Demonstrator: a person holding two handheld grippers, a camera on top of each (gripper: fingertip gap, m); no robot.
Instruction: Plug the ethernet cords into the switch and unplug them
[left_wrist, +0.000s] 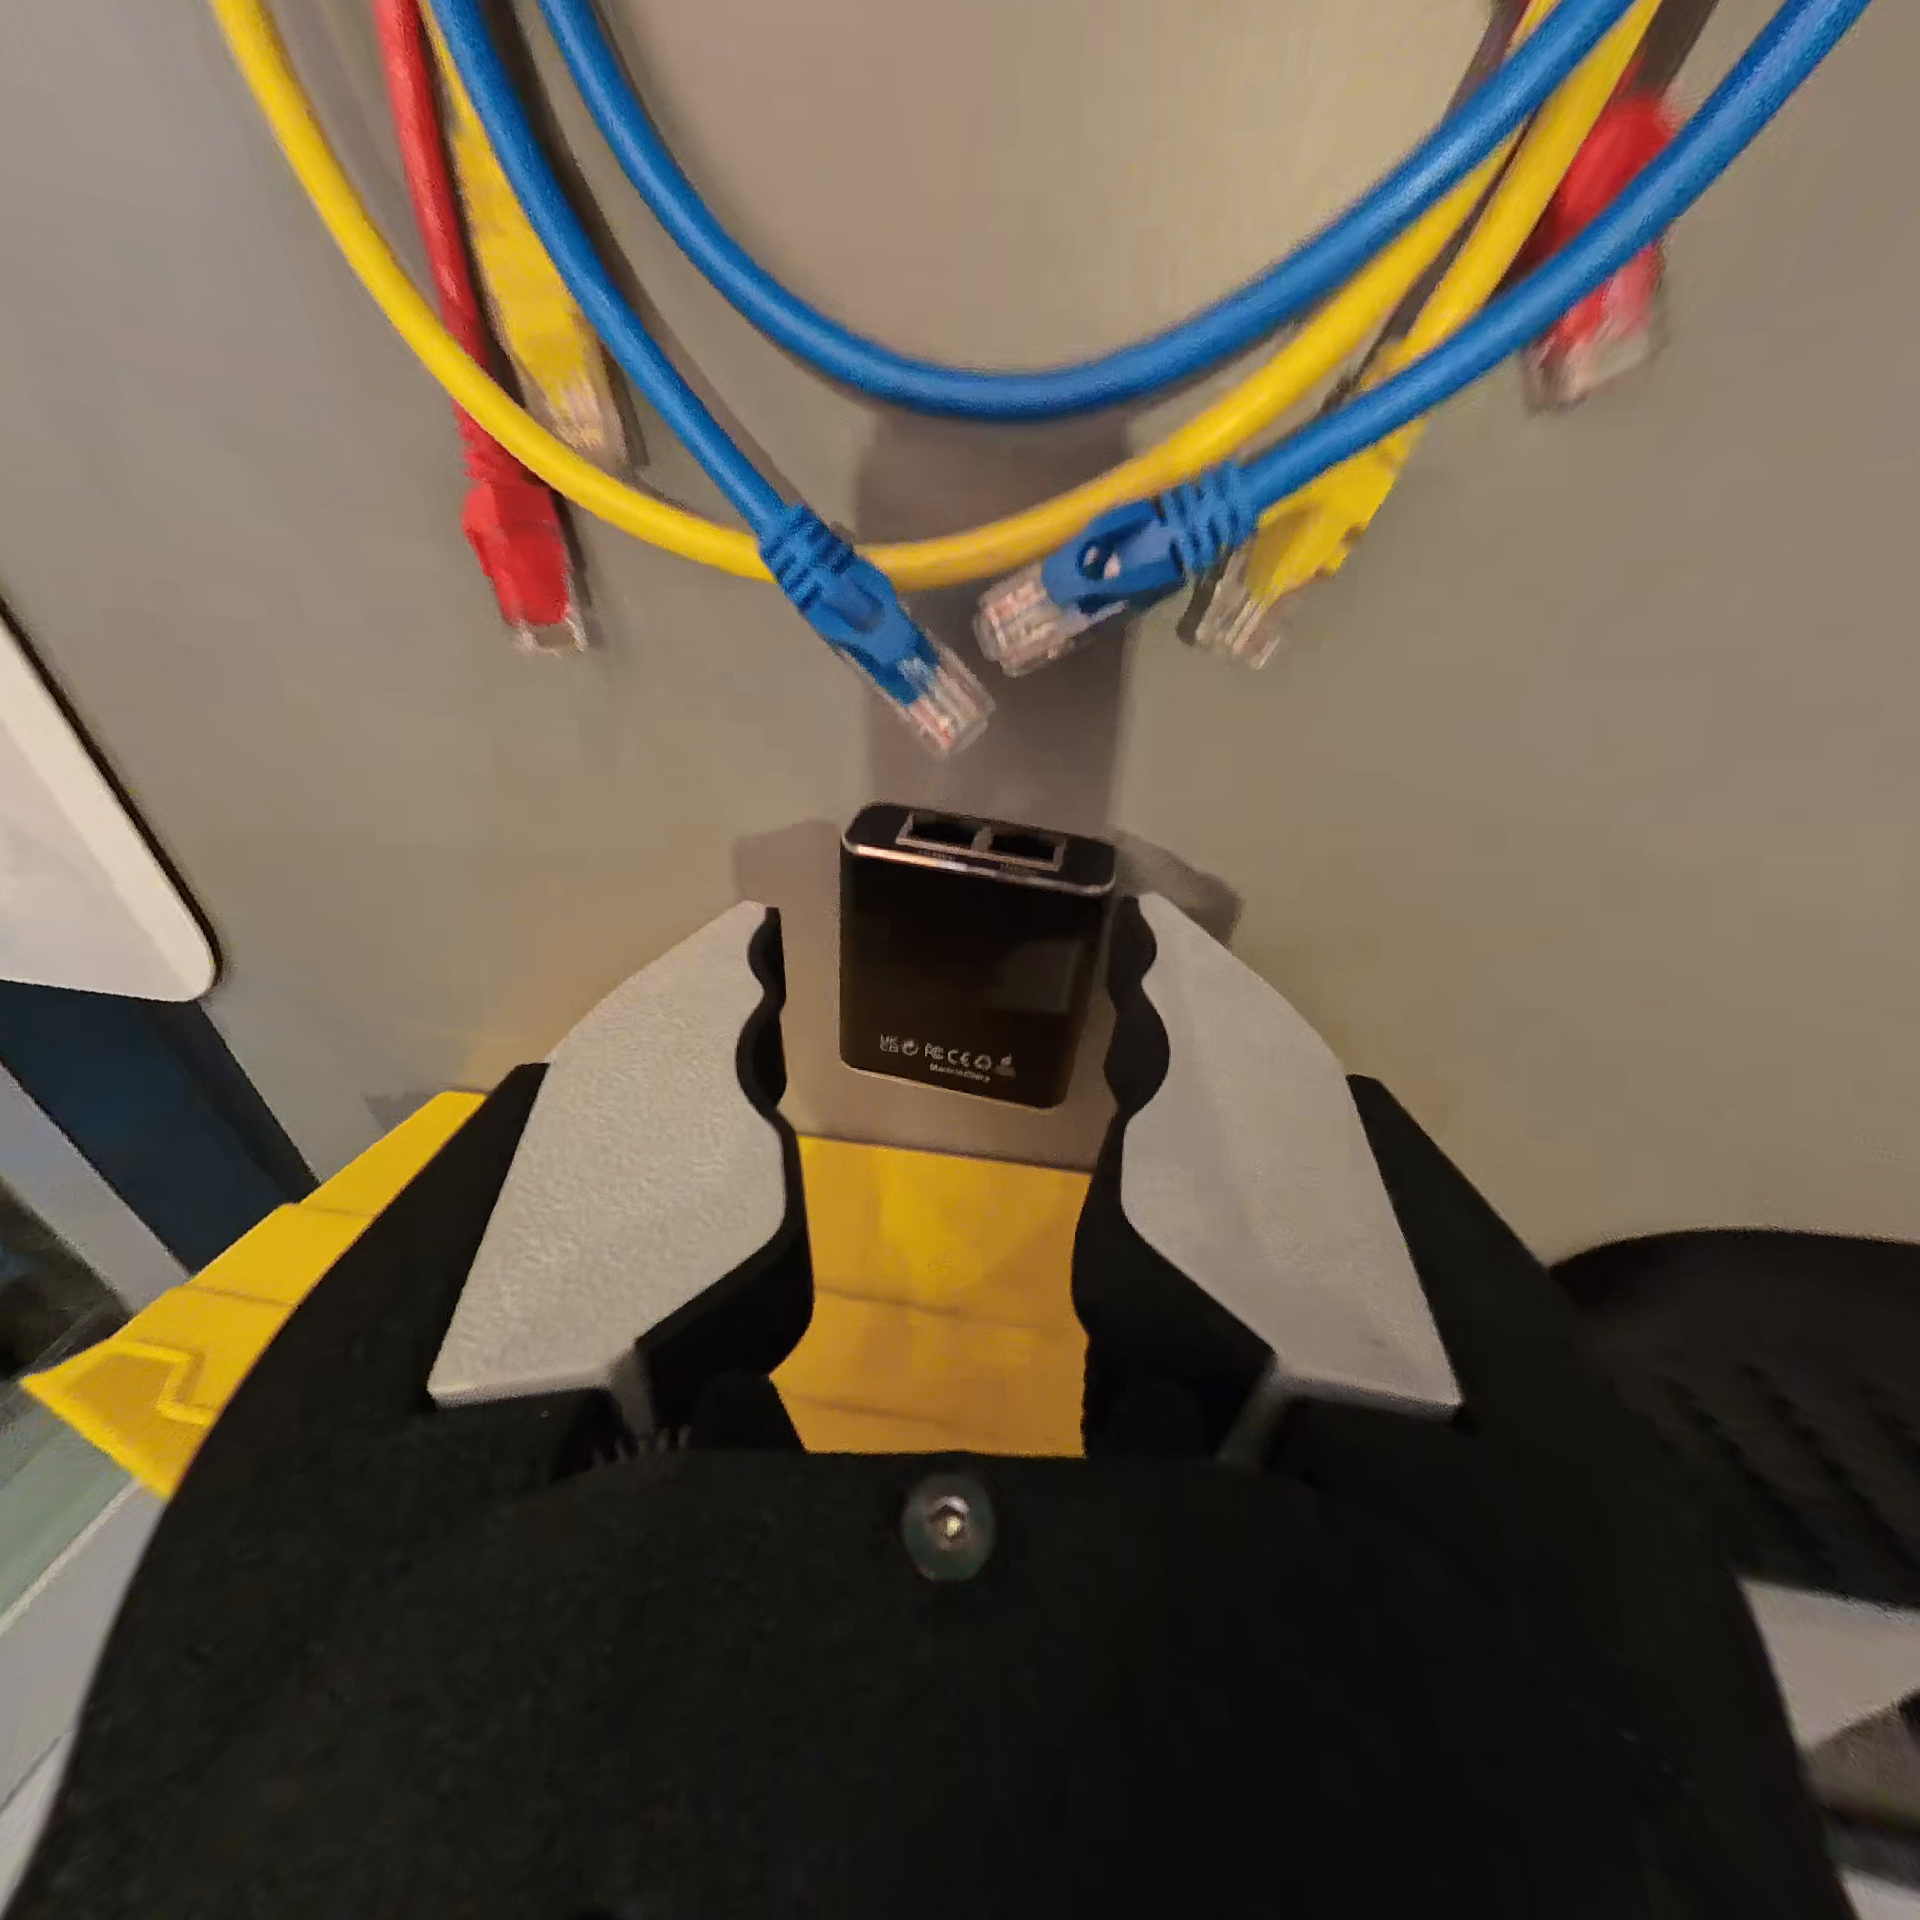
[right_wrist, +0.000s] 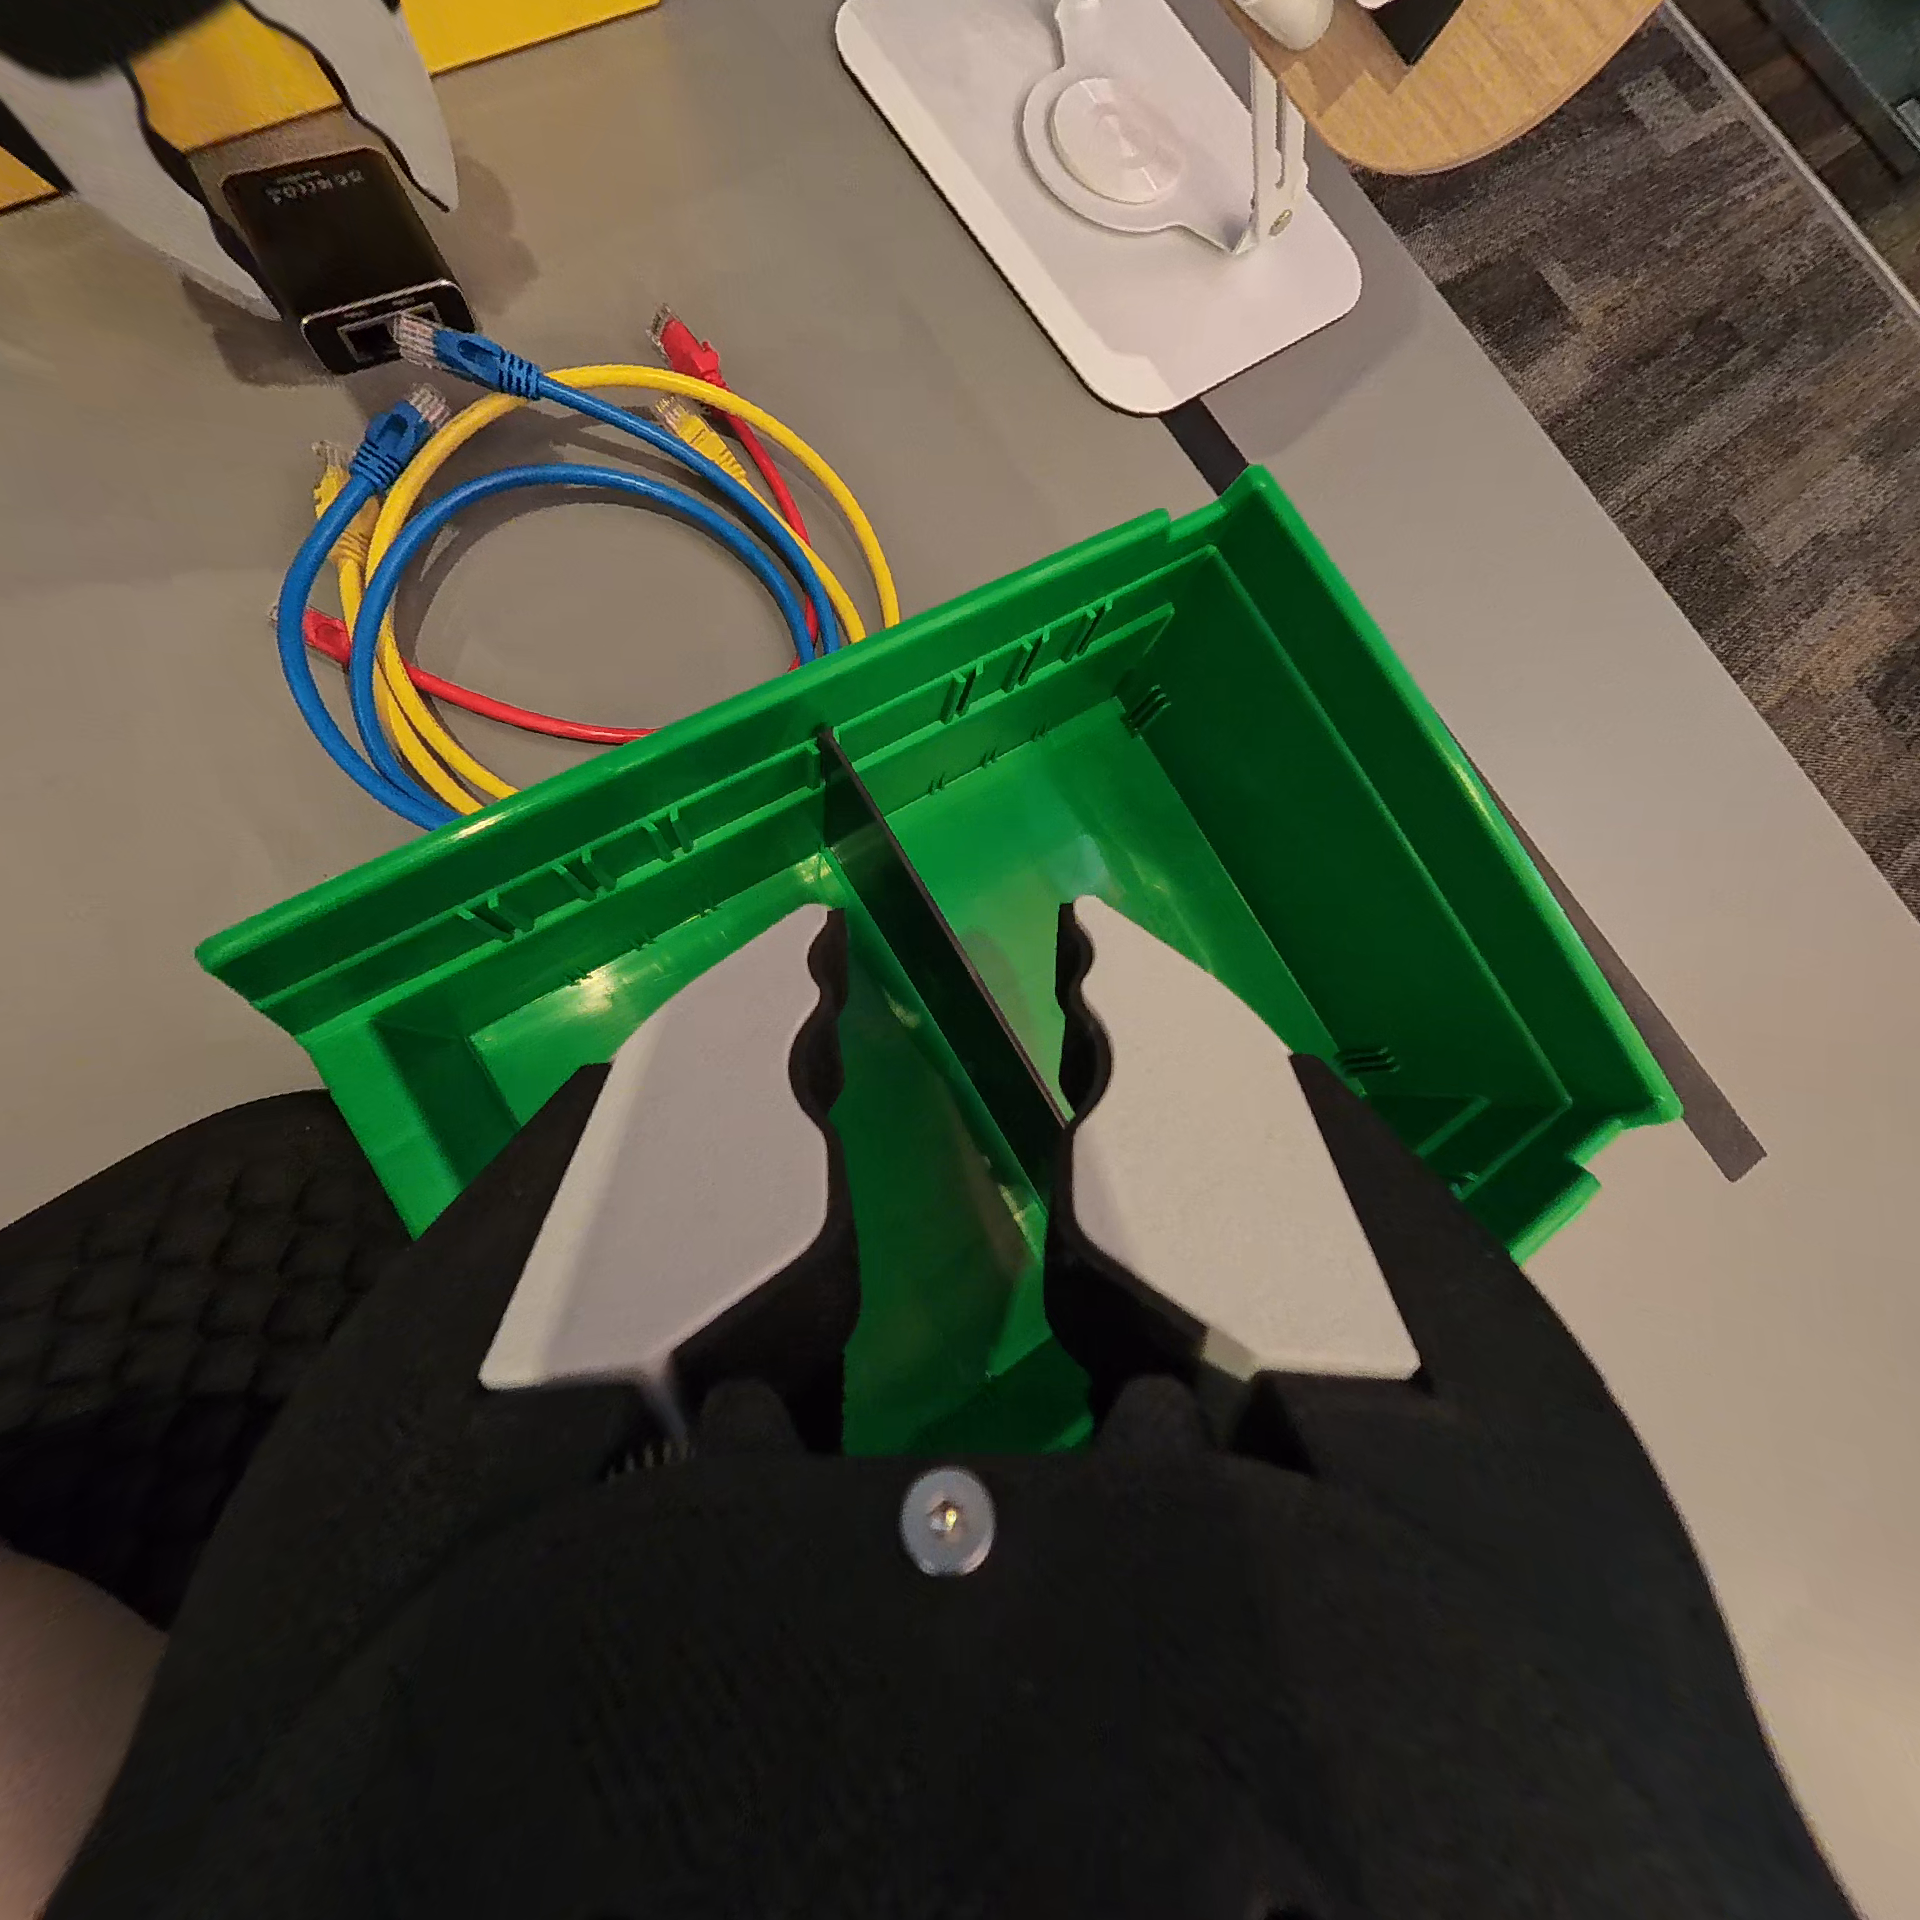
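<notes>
The black switch (left_wrist: 971, 956) lies on the grey table (left_wrist: 1455, 831), its two ports facing away from me. My left gripper (left_wrist: 951, 920) is open, with one finger on each side of the switch. Blue, yellow and red ethernet cords (left_wrist: 987, 395) lie looped beyond it, all unplugged. One blue plug (left_wrist: 883, 644) lies just in front of the ports, apart from them. The right wrist view shows the switch (right_wrist: 322, 239), that blue plug (right_wrist: 468, 358) and the cord loop (right_wrist: 623, 499) at top left. My right gripper (right_wrist: 945, 920) is open and empty above a green bin (right_wrist: 1351, 779).
The green bin has a black divider (right_wrist: 935, 914). A yellow bin (left_wrist: 935, 1247) lies under my left gripper. A white lamp base (right_wrist: 1101, 187) stands at the back right. A black mesh chair (right_wrist: 156, 1299) is at the near edge. The table edge and carpet (right_wrist: 1714, 416) are to the right. The tips of one gripper are about 30 centimetres away from the tips of the other. About 5 centimetres separates my left fingertips from the blue plug (left_wrist: 883, 644).
</notes>
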